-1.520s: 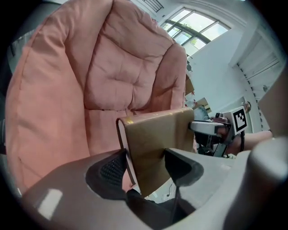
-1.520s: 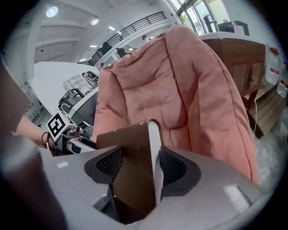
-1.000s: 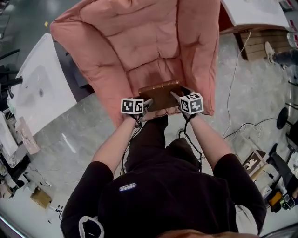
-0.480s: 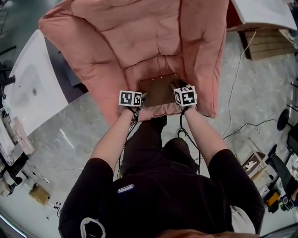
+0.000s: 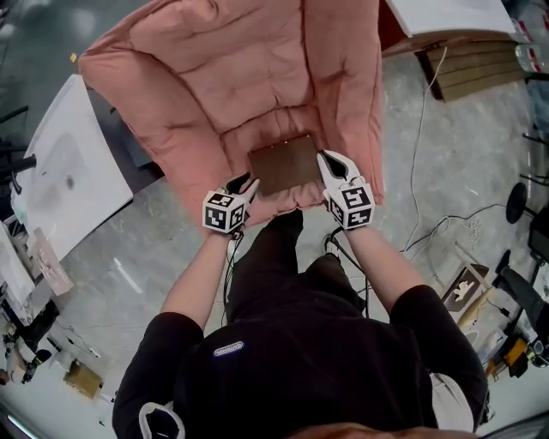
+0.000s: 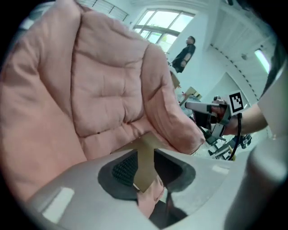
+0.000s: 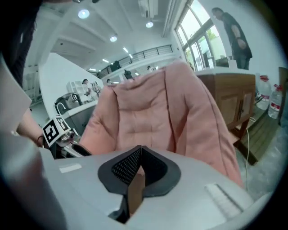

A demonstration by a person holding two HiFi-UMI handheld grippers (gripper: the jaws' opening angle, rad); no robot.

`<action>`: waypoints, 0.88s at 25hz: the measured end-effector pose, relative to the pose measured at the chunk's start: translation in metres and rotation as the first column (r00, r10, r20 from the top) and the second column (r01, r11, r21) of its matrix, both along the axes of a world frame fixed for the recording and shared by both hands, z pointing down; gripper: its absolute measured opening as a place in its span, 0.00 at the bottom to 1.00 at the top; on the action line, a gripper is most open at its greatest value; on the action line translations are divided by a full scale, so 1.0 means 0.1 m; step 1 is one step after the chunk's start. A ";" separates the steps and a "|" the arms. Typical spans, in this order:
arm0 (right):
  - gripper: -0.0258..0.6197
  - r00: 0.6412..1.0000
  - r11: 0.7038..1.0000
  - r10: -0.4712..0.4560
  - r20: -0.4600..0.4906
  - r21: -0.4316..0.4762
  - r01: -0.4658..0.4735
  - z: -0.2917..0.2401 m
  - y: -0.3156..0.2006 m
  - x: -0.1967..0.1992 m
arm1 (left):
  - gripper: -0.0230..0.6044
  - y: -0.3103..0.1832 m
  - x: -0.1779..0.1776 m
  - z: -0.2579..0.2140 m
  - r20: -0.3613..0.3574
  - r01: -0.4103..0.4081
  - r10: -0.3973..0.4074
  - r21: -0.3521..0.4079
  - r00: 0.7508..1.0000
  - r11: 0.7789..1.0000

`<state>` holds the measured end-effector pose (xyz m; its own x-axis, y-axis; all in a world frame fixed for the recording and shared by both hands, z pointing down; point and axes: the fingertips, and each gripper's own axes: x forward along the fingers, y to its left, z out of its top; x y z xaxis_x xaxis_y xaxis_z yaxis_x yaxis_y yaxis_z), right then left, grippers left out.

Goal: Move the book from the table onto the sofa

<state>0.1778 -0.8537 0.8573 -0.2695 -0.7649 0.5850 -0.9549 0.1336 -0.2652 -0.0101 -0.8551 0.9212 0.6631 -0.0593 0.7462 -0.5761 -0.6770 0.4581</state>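
The brown book (image 5: 285,163) lies flat on the seat of the pink padded sofa (image 5: 257,69). My left gripper (image 5: 244,183) is just off the book's near left corner. Its jaws stand apart, and the book (image 6: 145,168) and pink cushion show through the gap in the left gripper view (image 6: 145,150). My right gripper (image 5: 329,162) hovers by the book's right edge. Its jaws have just been closing, and the tips now meet with nothing gripped (image 7: 140,147). A brown sliver of book (image 7: 135,193) shows below the tips.
A white table (image 5: 60,171) stands left of the sofa. A wooden cabinet with a white top (image 5: 446,26) sits at the upper right. Cables (image 5: 429,227) trail over the grey floor at the right. A person (image 6: 185,54) stands far off by the windows.
Both grippers have let go of the book and drawn back and up from it. The book now lies on the seat by itself.
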 end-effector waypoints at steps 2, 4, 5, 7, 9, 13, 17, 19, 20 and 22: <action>0.09 1.000 0.997 -0.005 0.002 0.071 0.004 -0.51 0.03 -0.05 | 0.18 0.04 -0.05 -0.38 -0.015 -0.030 0.031 0.063 0.999 0.998; 0.09 0.999 0.992 -0.007 -0.034 0.128 0.011 -0.95 0.06 -0.06 | 0.17 0.03 -0.09 -0.71 -0.021 -0.048 0.051 0.132 0.998 0.990; 0.09 0.998 0.987 -0.010 -0.063 0.158 0.020 -1.15 0.08 -0.06 | 0.15 0.01 -0.08 -0.89 -0.027 -0.055 0.061 0.173 0.998 0.983; 0.09 0.994 0.976 -0.016 -0.109 0.216 0.039 -1.56 0.13 -0.05 | 0.11 -0.02 -0.01 -1.25 -0.050 -0.066 0.082 0.256 0.995 0.964; 0.09 0.991 0.962 -0.018 -0.132 0.267 0.053 -1.94 0.22 -0.02 | 0.07 0.00 0.11 -1.61 -0.076 -0.080 0.111 0.328 0.991 0.941; 0.09 0.986 0.937 -0.012 -0.167 0.343 0.069 -2.57 0.56 0.02 | 0.04 0.27 0.29 -2.24 -0.095 -0.110 0.174 0.472 0.980 0.875; 0.09 0.978 0.903 0.015 -0.207 0.424 0.076 -3.08 1.02 0.10 | 0.04 0.56 0.48 -2.86 -0.128 -0.106 0.218 0.579 0.968 0.809; 0.09 0.977 0.892 0.042 -0.209 0.449 0.057 -3.31 1.34 0.20 | 0.04 0.72 0.60 -3.19 -0.161 -0.088 0.225 0.593 0.961 0.801; 0.09 0.977 0.887 0.058 -0.206 0.460 0.044 -3.43 1.53 0.27 | 0.04 0.82 0.67 -3.35 -0.181 -0.075 0.226 0.600 0.957 0.797; 0.09 0.977 0.870 0.096 -0.192 0.493 0.012 -3.66 1.99 0.42 | 0.04 1.08 0.80 -3.67 -0.207 -0.062 0.239 0.621 0.949 0.782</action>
<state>0.2202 -0.6551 0.4912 -0.1471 -0.9742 0.1709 -0.9879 0.1533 0.0239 0.0700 -0.7472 0.5538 0.8641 -0.3176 0.3903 -0.3626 -0.9309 0.0452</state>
